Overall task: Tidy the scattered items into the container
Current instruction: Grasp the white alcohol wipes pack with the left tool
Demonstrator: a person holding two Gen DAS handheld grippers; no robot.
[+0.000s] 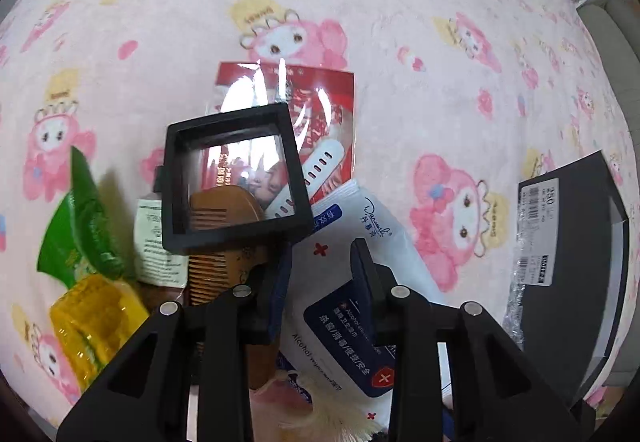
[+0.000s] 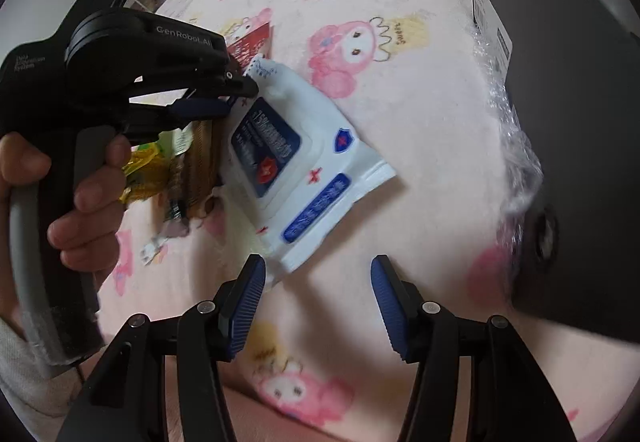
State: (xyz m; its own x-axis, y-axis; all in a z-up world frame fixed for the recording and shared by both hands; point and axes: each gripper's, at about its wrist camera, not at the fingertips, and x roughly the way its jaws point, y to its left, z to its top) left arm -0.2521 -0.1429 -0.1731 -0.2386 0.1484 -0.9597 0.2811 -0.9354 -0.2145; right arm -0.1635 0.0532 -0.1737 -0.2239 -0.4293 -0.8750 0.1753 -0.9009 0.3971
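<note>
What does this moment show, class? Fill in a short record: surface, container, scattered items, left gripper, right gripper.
surface: pink cartoon-print blanket
container: dark box, to the right of the pile
scattered items: wipes pack, black square frame, wooden comb, red packet, green packet, yellow packet, white watch strap
left gripper: open, above the wipes pack and comb
right gripper: open, holding nothing, near the corner of the wipes pack
</note>
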